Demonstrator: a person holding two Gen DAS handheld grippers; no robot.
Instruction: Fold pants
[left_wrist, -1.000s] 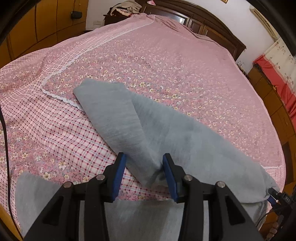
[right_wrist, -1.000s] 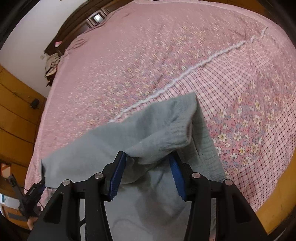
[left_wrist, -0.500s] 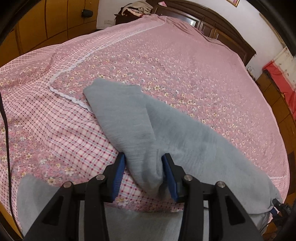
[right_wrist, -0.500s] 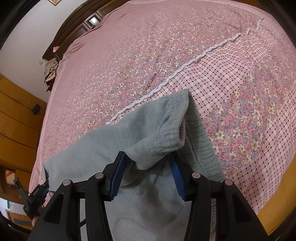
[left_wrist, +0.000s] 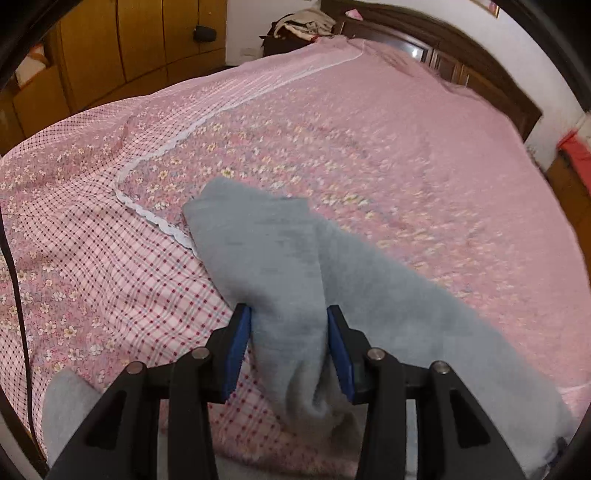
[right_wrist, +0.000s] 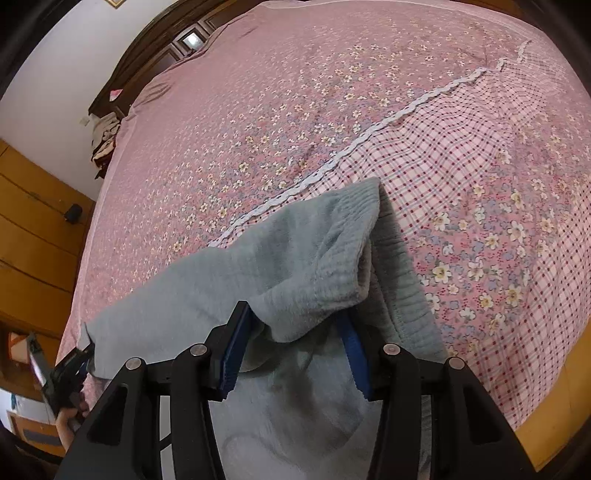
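Soft grey crinkled pants (right_wrist: 295, 258) on floral bedspread (right_wrist: 332, 110)

Your left gripper (left_wrist: 289, 347) points forward and down, its 2 blue-padded fingers (left_wrist: 236, 343) clamped on a bunched fold of the pants (left_wrist: 280, 266). Your right gripper (right_wrist: 295, 350) sits in the same pose, its fingers (right_wrist: 234, 350) closed on the ribbed waistband. In the right wrist view, your left hand (right_wrist: 68, 417) shows at the lower left edge.
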